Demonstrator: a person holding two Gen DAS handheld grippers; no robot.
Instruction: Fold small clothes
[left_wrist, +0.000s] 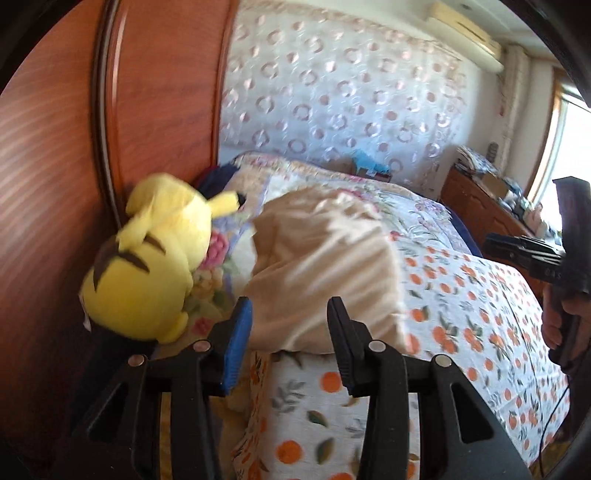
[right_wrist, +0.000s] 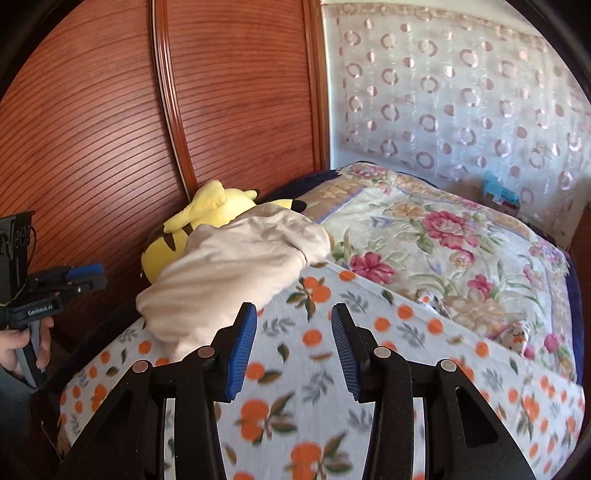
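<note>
A cream-beige garment lies bunched on the orange-print blanket, up against a yellow plush toy. My left gripper hovers just in front of the garment's near edge, open, with nothing between its blue pads. In the right wrist view the same garment lies up and to the left of my right gripper, which stands open over the blanket and holds nothing. The left gripper shows at the left edge there, held by a hand. The right gripper shows at the right edge of the left wrist view.
A ribbed wooden wardrobe door stands close behind the plush toy. A floral quilt covers the far part of the bed. A patterned curtain hangs behind, and a cluttered wooden dresser stands at the far right.
</note>
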